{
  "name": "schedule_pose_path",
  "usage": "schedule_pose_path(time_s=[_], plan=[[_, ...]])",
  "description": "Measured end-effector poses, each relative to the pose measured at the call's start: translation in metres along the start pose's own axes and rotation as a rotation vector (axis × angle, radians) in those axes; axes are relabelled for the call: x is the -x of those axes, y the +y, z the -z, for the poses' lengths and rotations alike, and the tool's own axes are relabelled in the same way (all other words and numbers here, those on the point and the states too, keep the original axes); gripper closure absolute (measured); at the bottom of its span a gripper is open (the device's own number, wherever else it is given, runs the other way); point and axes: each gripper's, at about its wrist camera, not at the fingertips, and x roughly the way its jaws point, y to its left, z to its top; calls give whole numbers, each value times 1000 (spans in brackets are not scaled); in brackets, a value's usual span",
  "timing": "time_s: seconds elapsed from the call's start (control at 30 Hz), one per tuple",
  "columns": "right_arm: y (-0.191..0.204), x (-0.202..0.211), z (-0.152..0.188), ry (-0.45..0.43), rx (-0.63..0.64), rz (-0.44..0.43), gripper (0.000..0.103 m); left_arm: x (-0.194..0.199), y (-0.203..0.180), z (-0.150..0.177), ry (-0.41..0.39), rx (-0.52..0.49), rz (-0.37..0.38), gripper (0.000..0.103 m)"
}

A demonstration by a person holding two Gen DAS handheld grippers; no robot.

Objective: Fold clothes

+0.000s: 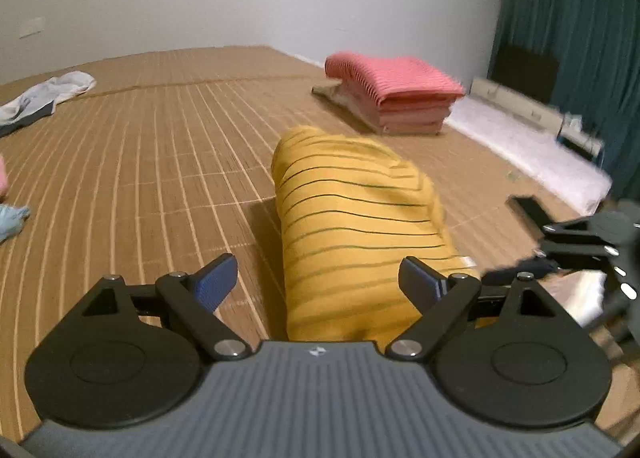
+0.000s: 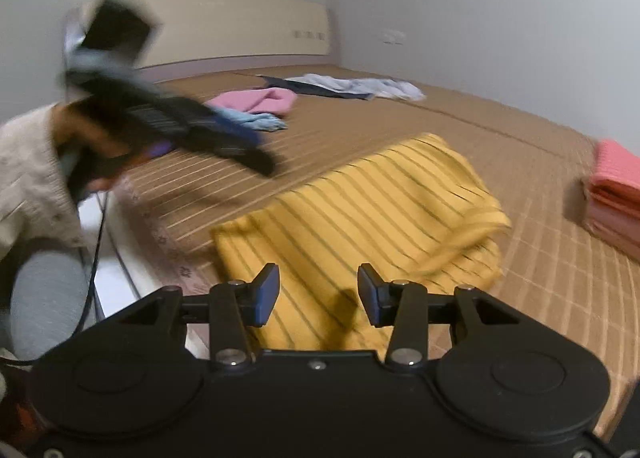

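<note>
Across the left wrist view: yellow striped garment (image 1: 352, 226) fills centre frame, folded into a thick bundle on the woven mat (image 1: 160, 146). Left gripper (image 1: 318, 282) has jaws spread wide, nothing between the pads; cloth lies just beyond them. Folded pink stack (image 1: 396, 90) sits upper right; loose pale clothes (image 1: 44, 98) at upper left. Right gripper (image 1: 576, 242) shows blurred at right edge.

Right wrist view: right gripper (image 2: 318, 294) has jaws parted, empty, above the garment's (image 2: 360, 210) near edge at lower centre. Left gripper (image 2: 224, 138) blurs across upper left.

Judgement: fold looks near done. Next, pinch both near corners cleanly, lift together, keep edges aligned, and set it square beside the pink stack (image 2: 616, 186).
</note>
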Motion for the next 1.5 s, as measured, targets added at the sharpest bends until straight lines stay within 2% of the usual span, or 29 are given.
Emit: schedule_pose_path(time_s=[0.13, 0.23, 0.3, 0.47, 0.6, 0.63, 0.7, 0.77, 0.8, 0.87, 0.93, 1.03, 1.13, 1.2, 1.27, 1.33, 1.4, 1.5], plan=[[9, -19, 6, 59, 42, 3, 57, -33, 5, -2, 55, -40, -76, 11], [6, -21, 14, 102, 29, -31, 57, -53, 18, -4, 50, -12, -38, 10], [4, -20, 18, 101, 26, -42, 56, -54, 32, -8, 35, 42, -6, 10], [-2, -14, 15, 110, 6, -74, 56, -39, 53, -15, 8, 150, 18, 12], [-28, 5, 15, 12, -200, -85, 55, -13, 65, -9, 1, 230, 164, 12], [-36, 8, 16, -12, -255, -70, 47, -10, 66, -8, -7, 246, 175, 12], [-50, 5, 20, -14, -358, 57, 33, -13, 63, -5, 11, 258, 155, 11], [-64, -2, 26, -6, -446, 92, 34, -22, 58, 0, 52, 250, 119, 11], [-72, -7, 29, 0, -507, 79, 34, -26, 55, 4, 65, 246, 109, 11], [-90, -17, 31, 1, -606, 21, 45, -33, 53, 13, 80, 258, 105, 11], [-101, -31, 28, 12, -637, -7, 49, -30, 57, 21, 62, 295, 104, 11], [-114, -54, 16, 19, -615, -1, 54, -27, 59, 24, 35, 302, 71, 11], [-129, -80, 3, 33, -622, -14, 54, -21, 59, 26, 11, 284, 21, 11], [-129, -87, -2, 44, -623, -13, 52, -17, 56, 27, 1, 259, -3, 11], [-123, -83, -4, 57, -593, 14, 42, -15, 50, 25, -6, 222, -22, 11], [-116, -68, -3, 44, -555, 44, 42, -14, 46, 26, -11, 201, -26, 11], [-103, -45, -2, 20, -473, 94, 42, -16, 44, 27, -15, 199, -28, 11], [-62, -10, -2, 14, -170, 201, 42, -11, 44, 25, -14, 198, -45, 11]])
